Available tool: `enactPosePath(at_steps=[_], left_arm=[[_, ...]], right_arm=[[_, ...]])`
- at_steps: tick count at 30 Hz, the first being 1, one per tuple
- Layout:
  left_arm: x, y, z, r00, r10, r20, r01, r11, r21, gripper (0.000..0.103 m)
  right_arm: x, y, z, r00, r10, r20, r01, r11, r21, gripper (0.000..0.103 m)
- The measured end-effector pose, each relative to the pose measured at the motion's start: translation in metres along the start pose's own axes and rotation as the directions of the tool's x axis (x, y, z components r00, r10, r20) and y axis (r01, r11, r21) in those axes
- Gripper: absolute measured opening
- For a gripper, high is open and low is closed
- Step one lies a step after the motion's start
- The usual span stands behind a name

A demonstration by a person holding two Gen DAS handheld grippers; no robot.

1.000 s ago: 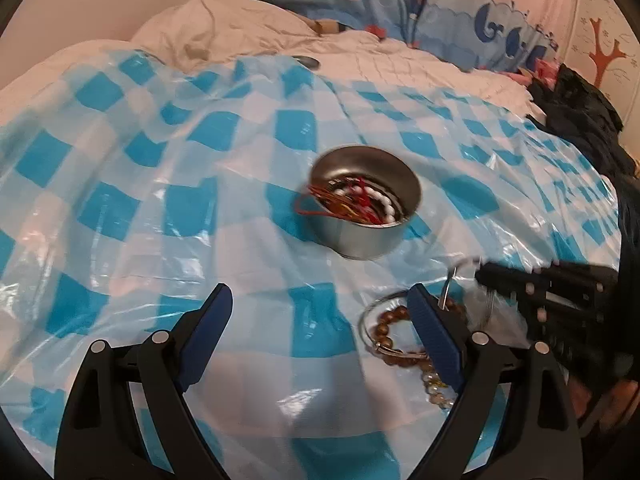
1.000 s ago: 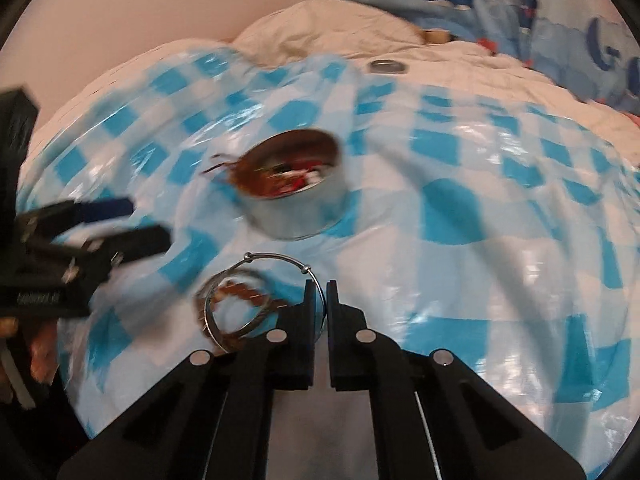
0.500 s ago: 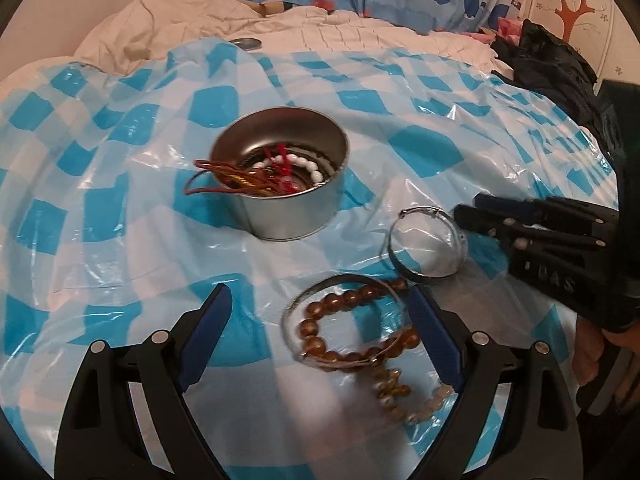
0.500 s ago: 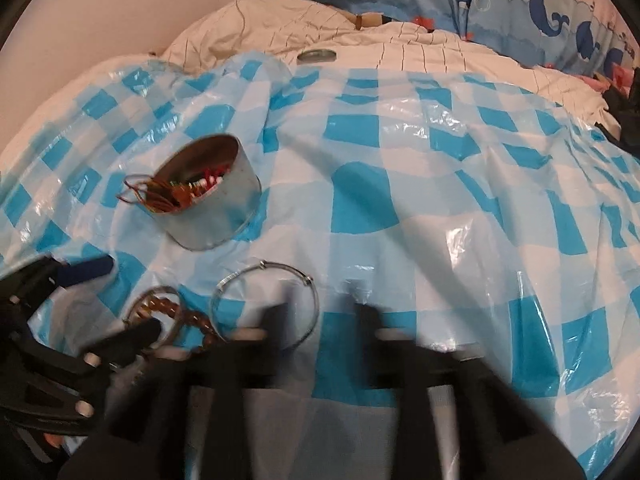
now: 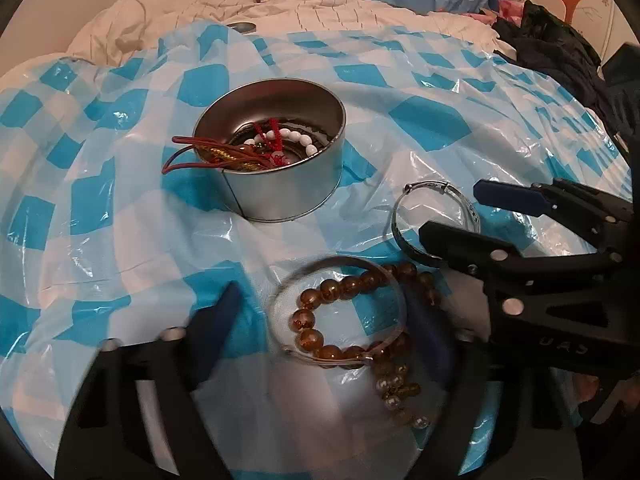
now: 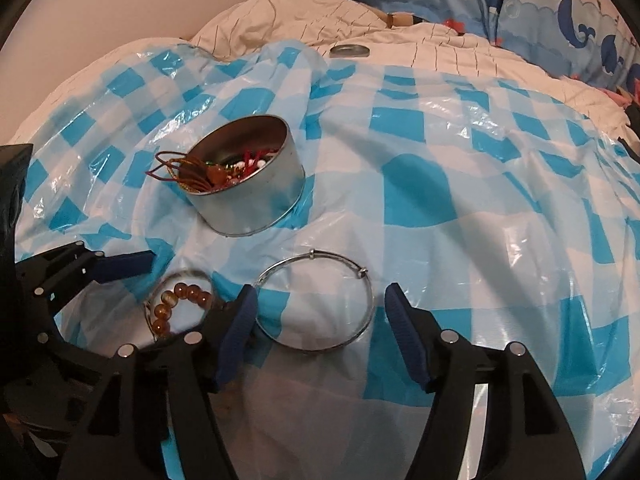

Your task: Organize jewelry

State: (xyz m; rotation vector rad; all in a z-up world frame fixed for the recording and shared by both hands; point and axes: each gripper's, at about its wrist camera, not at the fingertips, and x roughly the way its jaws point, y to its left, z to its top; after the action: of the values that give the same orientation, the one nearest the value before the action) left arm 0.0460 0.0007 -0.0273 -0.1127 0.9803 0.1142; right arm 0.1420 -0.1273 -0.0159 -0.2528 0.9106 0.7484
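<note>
Right claw (image 6: 318, 320) spread wide, empty, straddling silver bangle (image 6: 316, 304) flat on checked plastic sheet (image 6: 440, 168); likely lined up for pinch. Left claw (image 5: 320, 320) also wide, empty, blurred, framing amber bead bracelet (image 5: 340, 320) and thin clear ring beside bangle. Round tin (image 5: 280, 168) just beyond, already holding white beads, red cords: probable destination. Sheet covers bed; cream quilt (image 6: 360, 28), whale-print bedding behind.
</note>
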Motion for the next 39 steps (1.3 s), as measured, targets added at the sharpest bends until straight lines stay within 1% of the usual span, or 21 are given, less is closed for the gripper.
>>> enactPosePath(at_steps=[1,2,3,4,5,7,8,10,11,13,14,15,18,21,26,27,28,29,30,34,39], left_arm=[[-0.001,0.001,0.0,1.0,-0.002,-0.002,0.002,1.0,0.006,0.06],[-0.003,0.0,0.0,1.0,-0.026,-0.003,0.026,1.0,0.013,0.05],[-0.003,-0.001,0.0,0.998,-0.058,-0.012,0.058,0.998,0.014,0.036],[-0.004,-0.003,0.0,0.997,-0.071,-0.015,0.072,0.997,0.012,0.033],[-0.005,-0.004,0.0,0.998,-0.069,-0.009,0.07,0.997,0.02,0.031],[-0.007,-0.006,0.0,0.998,-0.065,-0.014,0.066,0.997,0.04,0.031],[-0.007,-0.005,0.0,0.997,-0.072,-0.017,0.073,0.997,0.036,0.032],[-0.008,-0.001,-0.001,0.996,-0.081,-0.021,0.082,0.996,0.02,0.039],[-0.008,0.001,-0.001,0.997,-0.072,-0.017,0.072,0.997,0.014,0.049],[-0.012,0.007,-0.001,0.998,-0.069,0.002,0.069,0.998,-0.003,0.055],[-0.014,0.01,-0.001,0.998,-0.066,0.008,0.066,0.998,-0.01,0.061],[-0.016,0.013,0.0,0.998,-0.055,0.021,0.056,0.998,-0.019,0.07],[-0.015,0.02,0.001,0.999,-0.045,0.022,0.045,0.999,-0.024,0.08],[-0.005,0.023,-0.003,0.997,-0.067,-0.026,0.065,0.997,-0.038,0.082],[0.0,0.025,-0.005,0.996,-0.071,-0.045,0.069,0.996,-0.048,0.084],[0.001,0.024,-0.004,0.997,-0.069,-0.044,0.067,0.997,-0.045,0.084],[0.0,0.023,-0.004,0.997,-0.067,-0.038,0.065,0.997,-0.039,0.082],[-0.002,0.022,-0.004,0.997,-0.072,-0.029,0.071,0.997,-0.032,0.076],[-0.005,0.02,-0.004,0.997,-0.075,-0.018,0.074,0.997,-0.022,0.073],[-0.019,0.019,0.002,0.997,-0.057,0.043,0.056,0.998,0.01,0.073],[-0.018,0.014,0.009,0.99,-0.118,0.073,0.117,0.993,0.02,0.08]], right_arm=[[0.001,-0.001,0.0,1.0,0.0,-0.005,0.0,1.0,0.003,0.064],[0.002,-0.002,0.0,1.0,0.003,-0.01,-0.003,1.0,0.01,0.064],[0.003,-0.003,0.0,1.0,0.004,-0.016,-0.004,1.0,0.017,0.064],[0.004,-0.004,-0.001,1.0,-0.002,-0.028,0.003,1.0,0.015,0.06],[0.006,-0.003,-0.002,0.999,-0.011,-0.039,0.011,1.0,0.004,0.054],[0.008,-0.002,-0.002,0.999,-0.008,-0.047,0.008,1.0,0.002,0.053],[0.007,-0.001,-0.002,0.999,-0.006,-0.043,0.006,1.0,-0.002,0.053],[0.005,-0.001,-0.002,0.999,0.0,-0.035,0.0,1.0,-0.002,0.058],[0.004,0.0,-0.002,1.0,-0.004,-0.029,0.004,1.0,-0.003,0.065],[0.002,0.0,-0.001,1.0,-0.012,-0.017,0.011,1.0,-0.004,0.072],[0.001,0.0,-0.001,1.0,-0.005,-0.012,0.005,1.0,-0.001,0.074],[0.0,0.0,-0.001,1.0,0.003,-0.008,-0.003,1.0,0.002,0.074],[0.002,0.002,-0.001,1.0,0.014,-0.023,-0.014,1.0,-0.004,0.074],[0.009,0.006,-0.004,0.999,-0.008,-0.05,0.006,1.0,-0.029,0.074],[0.012,0.007,-0.006,0.998,-0.018,-0.062,0.015,0.999,-0.043,0.074],[0.011,0.007,-0.006,0.998,-0.014,-0.062,0.012,0.999,-0.043,0.068],[0.011,0.006,-0.005,0.998,0.008,-0.064,-0.01,0.999,-0.038,0.065],[0.01,0.006,-0.005,0.998,0.012,-0.065,-0.014,0.999,-0.035,0.065],[0.009,0.006,-0.004,0.998,0.006,-0.06,-0.008,0.999,-0.037,0.065],[0.006,0.0,-0.003,0.999,-0.004,-0.049,0.004,1.0,-0.012,0.065],[-0.001,-0.008,0.0,0.999,-0.038,-0.026,0.038,0.999,0.013,0.065]])
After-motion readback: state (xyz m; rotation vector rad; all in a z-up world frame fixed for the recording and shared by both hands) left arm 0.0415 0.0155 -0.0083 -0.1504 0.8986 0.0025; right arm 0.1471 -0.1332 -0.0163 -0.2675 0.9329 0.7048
